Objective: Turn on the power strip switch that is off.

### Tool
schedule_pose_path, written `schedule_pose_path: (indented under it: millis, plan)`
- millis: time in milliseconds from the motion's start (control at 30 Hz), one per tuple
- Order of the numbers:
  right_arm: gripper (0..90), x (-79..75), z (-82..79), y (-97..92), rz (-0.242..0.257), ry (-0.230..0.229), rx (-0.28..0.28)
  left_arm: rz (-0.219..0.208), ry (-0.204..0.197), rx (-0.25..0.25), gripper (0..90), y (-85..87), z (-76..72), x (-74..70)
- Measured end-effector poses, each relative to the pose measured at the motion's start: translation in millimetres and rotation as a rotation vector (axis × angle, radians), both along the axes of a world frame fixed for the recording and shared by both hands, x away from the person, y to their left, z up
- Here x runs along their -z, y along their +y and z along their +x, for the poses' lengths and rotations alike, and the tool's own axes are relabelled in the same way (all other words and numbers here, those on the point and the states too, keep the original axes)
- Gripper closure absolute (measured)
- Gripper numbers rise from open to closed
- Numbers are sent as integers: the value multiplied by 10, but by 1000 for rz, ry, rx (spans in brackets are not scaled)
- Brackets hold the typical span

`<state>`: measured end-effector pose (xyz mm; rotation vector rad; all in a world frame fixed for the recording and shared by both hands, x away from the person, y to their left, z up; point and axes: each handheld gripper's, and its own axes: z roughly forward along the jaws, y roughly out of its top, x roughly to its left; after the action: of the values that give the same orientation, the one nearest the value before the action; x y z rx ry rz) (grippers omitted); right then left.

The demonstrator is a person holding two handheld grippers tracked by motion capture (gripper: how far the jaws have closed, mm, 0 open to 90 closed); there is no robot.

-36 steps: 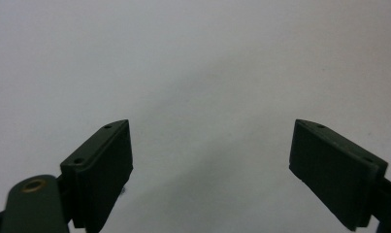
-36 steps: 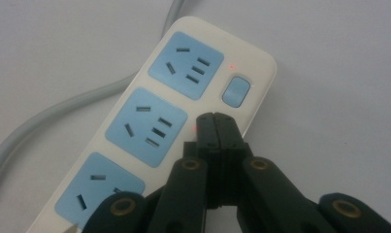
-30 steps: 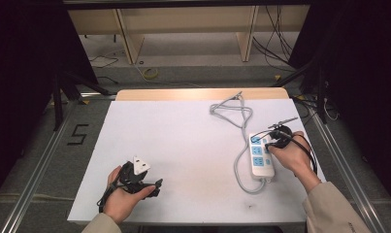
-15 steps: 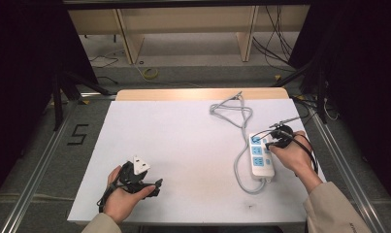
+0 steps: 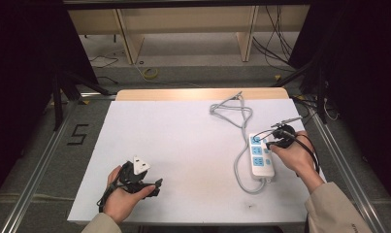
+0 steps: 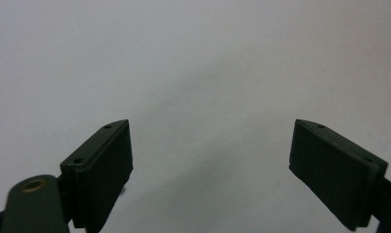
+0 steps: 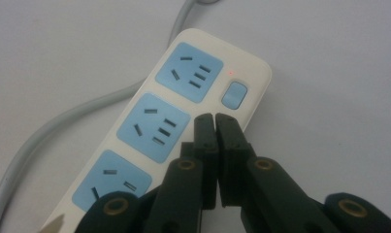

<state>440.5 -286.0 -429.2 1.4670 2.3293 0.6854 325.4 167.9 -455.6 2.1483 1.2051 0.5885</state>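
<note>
Overhead, a white table (image 5: 193,145) on grey floor bears a power strip (image 5: 262,156); left gripper (image 6: 210,160) fingers spread, right gripper (image 7: 216,121) pressed together.

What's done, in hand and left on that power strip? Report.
Done: a red light glows by the switch, so the power strip looks on. In hand: the right gripper, shut, hovers at that switch. Left: its sockets are empty; the left gripper is open.

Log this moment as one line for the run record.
left tongs: open, over bare white table | right tongs: shut, tips by blue switch on white three-socket power strip | red indicator lit
</note>
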Motion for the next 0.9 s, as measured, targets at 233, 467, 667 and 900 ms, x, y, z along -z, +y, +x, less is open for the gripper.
schedule_pose_path:
  millis: [233, 467, 667, 900]
  plan:
    - [876, -25, -42, -3, -1, -10, -8, 0, 0, -1, 152, 1, -2, -1]
    - [837, -49, -88, -2, 8, -28, -23, 2, -1, -2, 153, 8, -3, -2]
    - [811, -97, -160, 6, 35, -68, -37, 2, 0, -1, 152, -1, -1, -1]
    - [778, -93, -253, 29, 67, -69, -62, 3, 1, 0, 152, 0, 0, -1]
